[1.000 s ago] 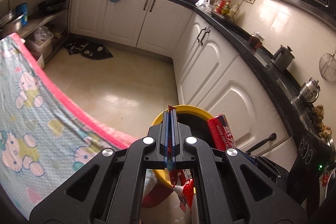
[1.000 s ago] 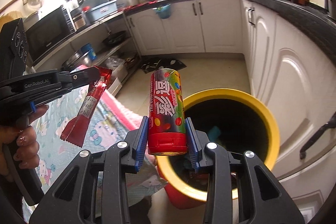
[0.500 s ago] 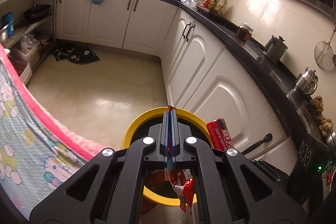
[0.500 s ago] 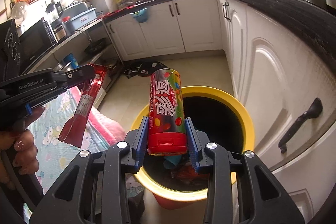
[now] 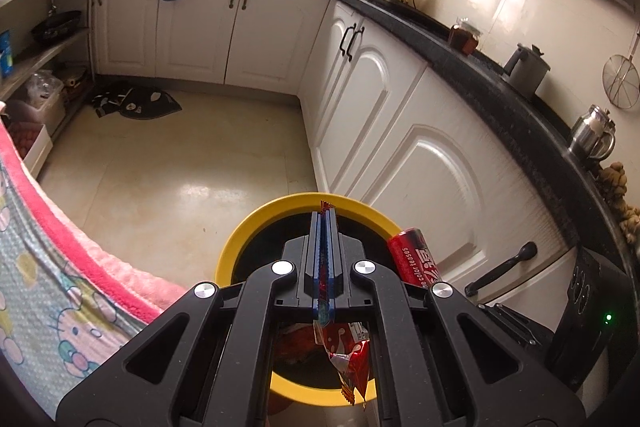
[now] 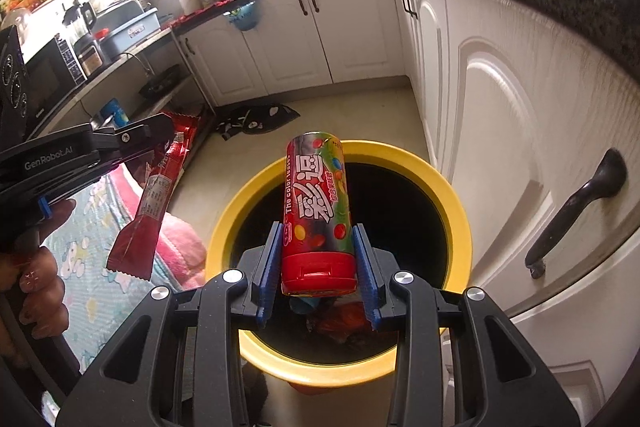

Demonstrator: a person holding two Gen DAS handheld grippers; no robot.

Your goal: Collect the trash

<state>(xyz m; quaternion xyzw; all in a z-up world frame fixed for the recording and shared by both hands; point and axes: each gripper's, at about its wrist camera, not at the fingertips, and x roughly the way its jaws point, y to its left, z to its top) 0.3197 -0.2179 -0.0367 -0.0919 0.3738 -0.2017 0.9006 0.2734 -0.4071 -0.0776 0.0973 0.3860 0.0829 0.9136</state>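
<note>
So the right wrist view gives you the whole story: the right hand-held gripper [image 6: 318, 263] is clamped on a candy tube [image 6: 318, 211], red cap toward the camera, held over the mouth of the yellow-rimmed trash bin [image 6: 460, 223]. Off to the side there, the left hand-held gripper [image 6: 160, 131] pinches a red wrapper [image 6: 154, 199] that dangles full length, with the person's hand [image 6: 38, 283] on the grip. In the left wrist view that same left hand-held gripper [image 5: 326, 223] is squeezed fully closed on the wrapper [image 5: 352, 359], but you only see a thin edge between the fingers and a crumpled tail below. The tube [image 5: 414, 259] is half cut off there. Stuff inside the bin [image 5: 236, 247] is probably more wrappers, too dark to tell.
</note>
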